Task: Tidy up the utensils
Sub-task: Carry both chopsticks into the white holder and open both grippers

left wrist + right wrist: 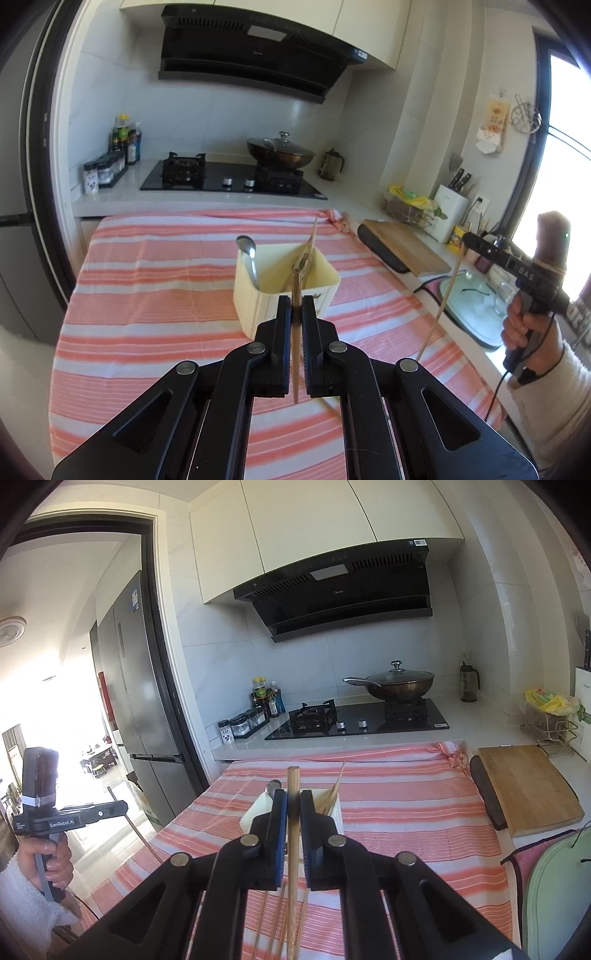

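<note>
Chopstick (291, 830) upright in right tongs (293, 805)

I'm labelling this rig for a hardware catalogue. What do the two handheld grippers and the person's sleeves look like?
Both are black pistol-grip tools. The left gripper has black pads; the right gripper has blue ones, and silver rivets mark the linkages. White lettering runs along each body, a black cable trails below, and the sleeves are fuzzy white.
</note>
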A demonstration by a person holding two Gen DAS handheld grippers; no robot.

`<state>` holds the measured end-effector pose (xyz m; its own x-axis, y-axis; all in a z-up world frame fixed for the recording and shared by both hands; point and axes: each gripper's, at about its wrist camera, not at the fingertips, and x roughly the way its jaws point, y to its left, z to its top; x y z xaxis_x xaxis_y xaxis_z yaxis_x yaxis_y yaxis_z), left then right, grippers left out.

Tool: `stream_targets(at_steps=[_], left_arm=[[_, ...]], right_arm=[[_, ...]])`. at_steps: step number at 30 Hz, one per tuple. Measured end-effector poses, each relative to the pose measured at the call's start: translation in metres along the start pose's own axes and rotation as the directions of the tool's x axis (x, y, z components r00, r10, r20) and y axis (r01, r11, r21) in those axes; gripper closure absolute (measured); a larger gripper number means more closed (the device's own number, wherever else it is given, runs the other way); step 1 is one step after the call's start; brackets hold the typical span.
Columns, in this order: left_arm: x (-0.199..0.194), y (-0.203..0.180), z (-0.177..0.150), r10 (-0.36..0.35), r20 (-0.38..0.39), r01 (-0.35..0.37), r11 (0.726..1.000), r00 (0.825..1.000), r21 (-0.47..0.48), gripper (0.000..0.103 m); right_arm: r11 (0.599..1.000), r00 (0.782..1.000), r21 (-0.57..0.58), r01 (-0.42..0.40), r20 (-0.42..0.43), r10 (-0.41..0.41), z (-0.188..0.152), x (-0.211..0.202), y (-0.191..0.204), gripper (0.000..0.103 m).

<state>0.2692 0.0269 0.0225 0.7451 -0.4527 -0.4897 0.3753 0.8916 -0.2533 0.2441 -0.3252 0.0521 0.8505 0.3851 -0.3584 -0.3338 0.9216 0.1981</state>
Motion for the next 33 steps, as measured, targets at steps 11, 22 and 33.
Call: stream_targets(at_steps=[11,22,33], left_arm=[[-0.001,-0.012,0.104,0.037,0.211,-0.044,0.999,0.977,0.030,0.099],[0.137,0.009,0.121,0.134,0.098,-0.134,0.991,0.986,0.001,0.099],[0.237,0.025,0.080,0.107,-0.194,-0.109,0.994,0.975,0.004,0.099]], right_arm=[[0.995,0.984,-0.095,0.032,0.177,-0.015,0.077,0.050,0.025,0.096],[0.989,0.987,-0.144,0.018,0.160,0.006,0.059,0.163,0.028,0.096],[0.999,0.972,0.035,-0.003,-0.234,0.011,0.007,0.263,-0.027,0.094]])
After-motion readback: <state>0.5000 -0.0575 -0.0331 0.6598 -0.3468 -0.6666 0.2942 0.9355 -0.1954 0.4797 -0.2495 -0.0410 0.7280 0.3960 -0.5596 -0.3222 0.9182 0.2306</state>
